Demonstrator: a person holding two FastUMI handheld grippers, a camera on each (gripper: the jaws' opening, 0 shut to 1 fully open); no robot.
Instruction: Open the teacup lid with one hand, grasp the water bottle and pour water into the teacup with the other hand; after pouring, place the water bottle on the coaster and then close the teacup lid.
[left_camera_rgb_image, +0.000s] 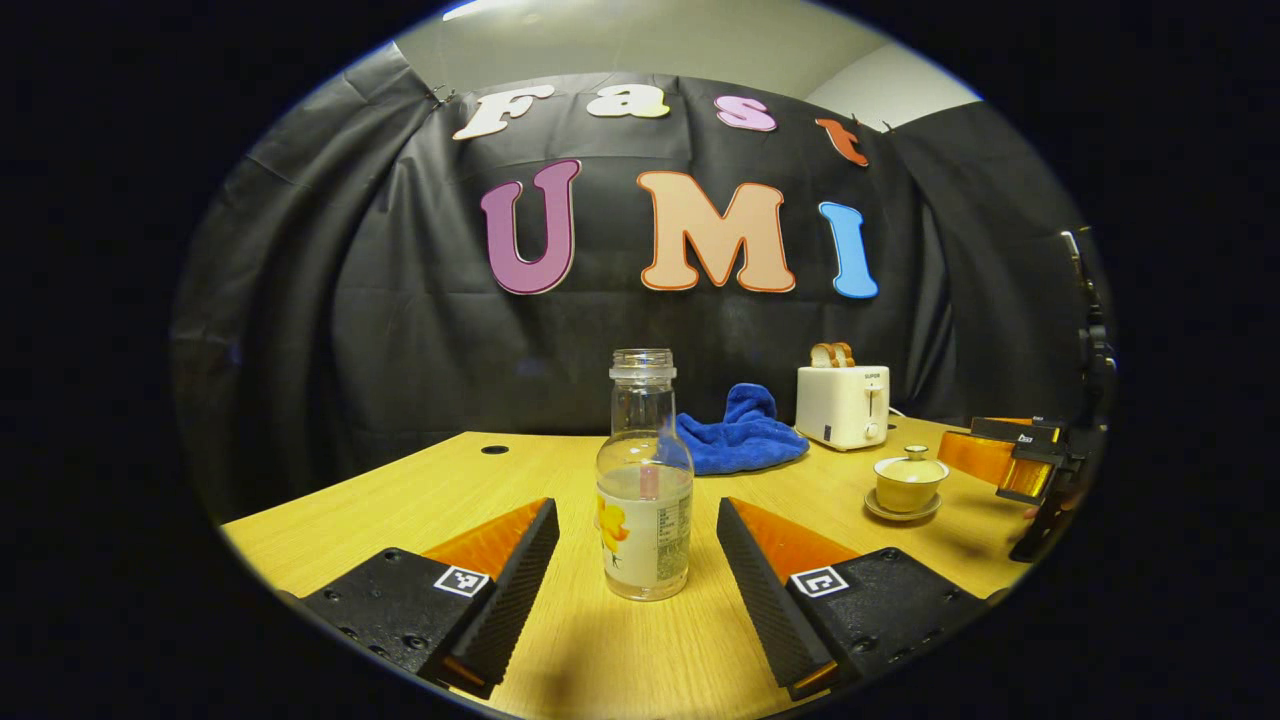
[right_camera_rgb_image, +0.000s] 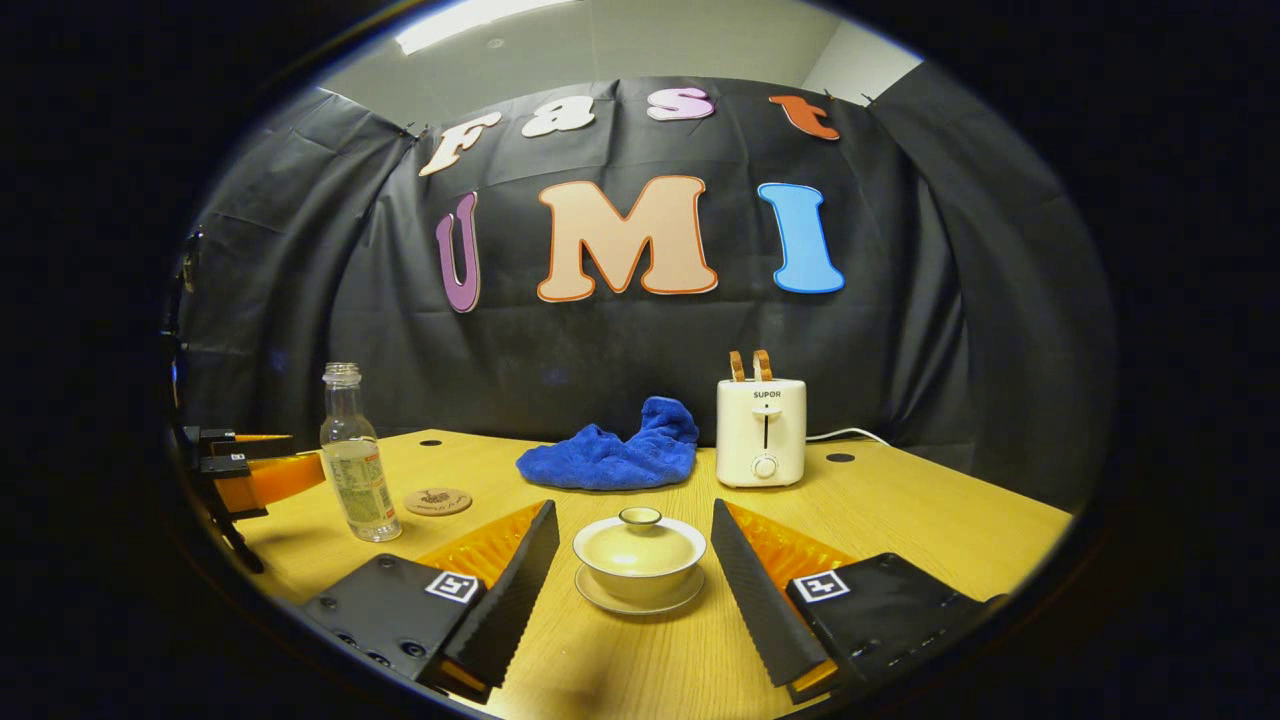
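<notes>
Left gripper view low, close on bottle (left_camera_rgb_image: 644, 480), right gripper view close on teacup (right_camera_rgb_image: 640, 555), both face toaster (right_camera_rgb_image: 761, 432)

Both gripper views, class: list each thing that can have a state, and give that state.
water bottle: upright, uncapped, partly filled
teacup: on its saucer, lid on
coaster: bare, beside the bottle
toaster: bread sticking up
blue cloth: crumpled
left gripper: open around the bottle
right gripper: open around the teacup

The word "SUPOR" is showing in dark capitals on the front of the white toaster (right_camera_rgb_image: 761, 432), above its lever slot. The water bottle (left_camera_rgb_image: 645, 485) is carrying a printed label, but its small lettering is blurring beyond reading. The square black-and-white markers on the gripper bodies are showing patterns, not words.
</notes>
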